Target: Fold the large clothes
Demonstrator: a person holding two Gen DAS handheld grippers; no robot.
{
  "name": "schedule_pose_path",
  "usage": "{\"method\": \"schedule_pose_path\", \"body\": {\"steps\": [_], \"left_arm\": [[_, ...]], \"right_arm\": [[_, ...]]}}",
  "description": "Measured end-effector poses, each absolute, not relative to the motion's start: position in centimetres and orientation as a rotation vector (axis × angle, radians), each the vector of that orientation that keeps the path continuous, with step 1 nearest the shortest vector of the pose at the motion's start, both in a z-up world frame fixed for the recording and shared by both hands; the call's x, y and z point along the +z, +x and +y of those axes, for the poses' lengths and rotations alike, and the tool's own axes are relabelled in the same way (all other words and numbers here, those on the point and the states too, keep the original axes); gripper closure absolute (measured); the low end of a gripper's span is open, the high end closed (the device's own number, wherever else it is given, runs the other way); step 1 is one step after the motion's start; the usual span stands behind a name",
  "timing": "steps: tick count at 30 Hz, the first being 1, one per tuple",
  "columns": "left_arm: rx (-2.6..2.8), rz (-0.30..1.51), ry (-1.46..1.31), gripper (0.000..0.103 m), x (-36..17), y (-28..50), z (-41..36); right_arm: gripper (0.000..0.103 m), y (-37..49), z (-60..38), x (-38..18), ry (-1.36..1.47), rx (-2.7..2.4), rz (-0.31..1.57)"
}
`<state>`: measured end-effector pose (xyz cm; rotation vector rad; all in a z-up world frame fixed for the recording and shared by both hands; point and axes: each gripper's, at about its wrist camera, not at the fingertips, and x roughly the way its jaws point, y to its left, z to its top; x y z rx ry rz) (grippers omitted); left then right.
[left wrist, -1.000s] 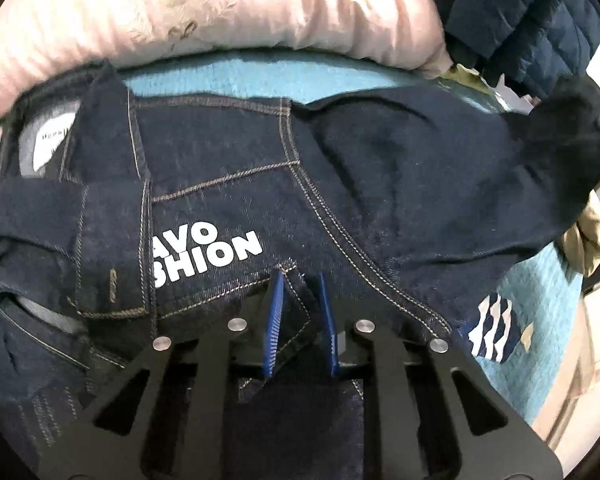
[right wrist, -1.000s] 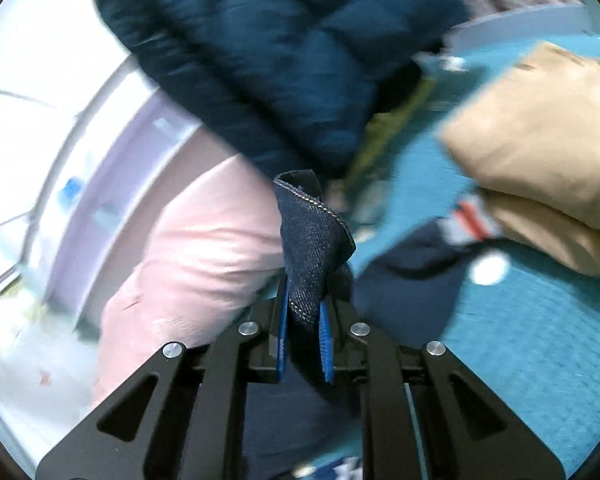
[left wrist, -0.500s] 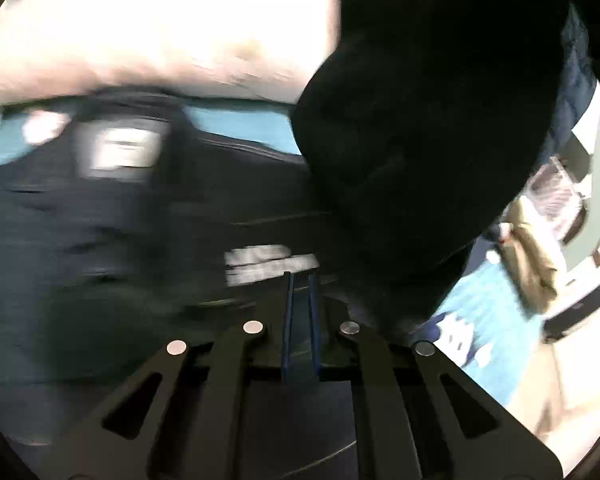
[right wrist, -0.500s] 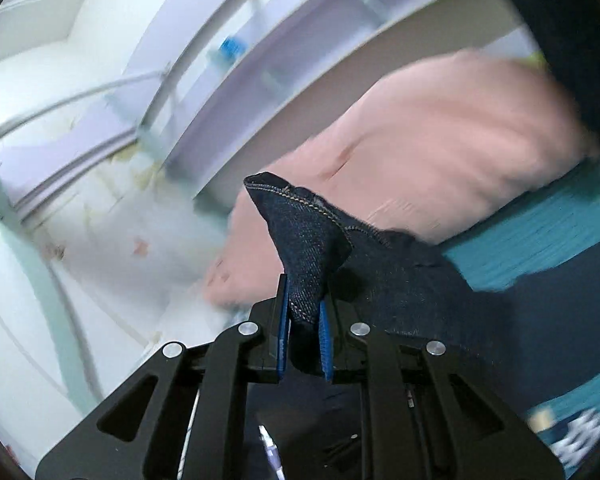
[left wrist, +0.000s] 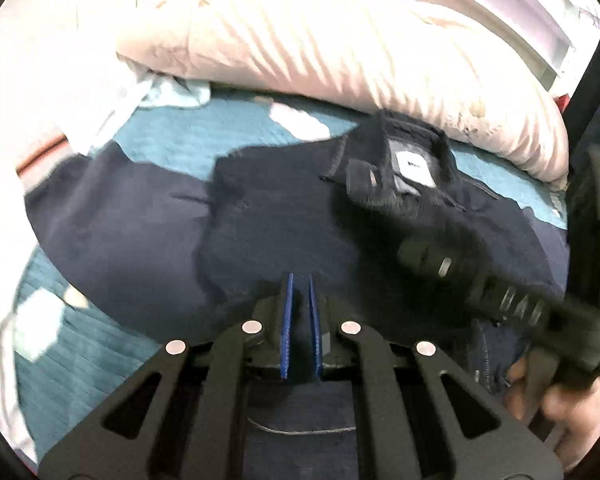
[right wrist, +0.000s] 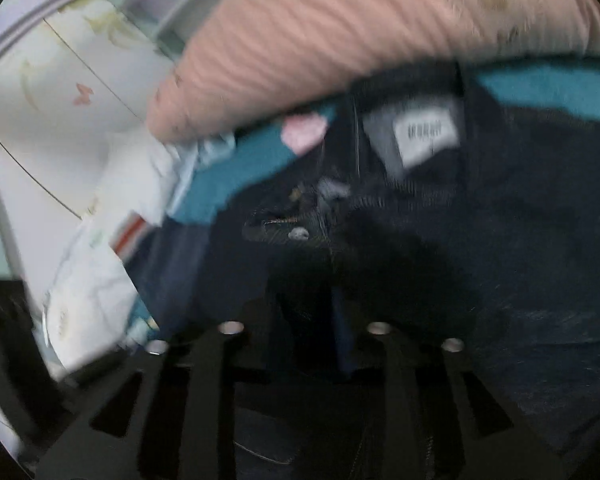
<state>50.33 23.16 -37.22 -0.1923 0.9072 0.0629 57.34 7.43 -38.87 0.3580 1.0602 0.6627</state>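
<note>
A dark blue denim jacket [left wrist: 284, 224] lies spread on the teal bedspread [left wrist: 204, 132], its collar with a white label [left wrist: 414, 166] toward the pink duvet. My left gripper [left wrist: 299, 280] sits low over the jacket's near part, its blue pads close together on a denim fold. In the right wrist view the jacket [right wrist: 520, 240] fills the frame, blurred, with the label [right wrist: 424, 132] and a metal button [right wrist: 299, 233] showing. My right gripper [right wrist: 320, 300] is dark and blurred against the denim. The right gripper's body [left wrist: 500, 296] also crosses the left wrist view at the right.
A rolled pink duvet [left wrist: 340, 40] lies along the back of the bed, also in the right wrist view [right wrist: 360, 32]. White and light blue cloth [right wrist: 100, 240] lies at the bed's left edge. A wall with shelves [right wrist: 60, 60] stands behind.
The right gripper has swung the held denim part over and down onto the jacket. The left gripper's pads have closed together and its view has swung left along the bed.
</note>
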Motion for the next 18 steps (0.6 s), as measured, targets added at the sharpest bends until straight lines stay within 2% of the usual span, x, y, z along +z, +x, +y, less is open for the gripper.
{"method": "schedule_pose_path", "body": {"steps": [1, 3, 4, 8, 11, 12, 13, 14, 15, 18], "left_arm": [[0.064, 0.897, -0.194, 0.089, -36.9, 50.3, 23.4], [0.078, 0.861, -0.216, 0.083, -35.6, 50.5, 23.4], [0.085, 0.843, -0.229, 0.081, -35.1, 50.6, 23.3], [0.038, 0.772, -0.302, 0.062, -32.6, 51.2, 21.9], [-0.043, 0.777, -0.283, 0.062, -32.9, 53.0, 19.3], [-0.057, 0.794, -0.274, 0.062, -33.2, 53.5, 18.4], [-0.095, 0.838, -0.275, 0.062, -33.9, 54.4, 17.4], [-0.127, 0.867, -0.286, 0.062, -34.5, 55.0, 16.4], [-0.137, 0.865, -0.297, 0.062, -35.2, 55.3, 15.9], [-0.066, 0.952, -0.211, 0.062, -38.7, 56.7, 14.8]], "right_arm": [[0.046, 57.1, 7.4, -38.5, 0.366, 0.674, 1.057], [0.039, 56.5, 6.8, -37.8, 0.38, 0.704, 1.044], [0.038, 56.4, 6.5, -37.0, 0.388, 0.715, 1.031], [0.038, 55.1, 3.5, -34.1, 0.374, 0.703, 0.931], [0.039, 54.7, -0.7, -31.6, 0.252, 0.572, 0.803], [0.051, 54.9, -1.6, -31.8, 0.234, 0.537, 0.791], [0.082, 55.5, -3.0, -32.4, 0.222, 0.499, 0.807], [0.095, 56.3, -4.4, -33.5, 0.238, 0.466, 0.841], [0.102, 56.7, -5.5, -34.5, 0.261, 0.444, 0.859], [0.103, 57.4, -8.7, -38.4, 0.275, 0.37, 0.945]]}}
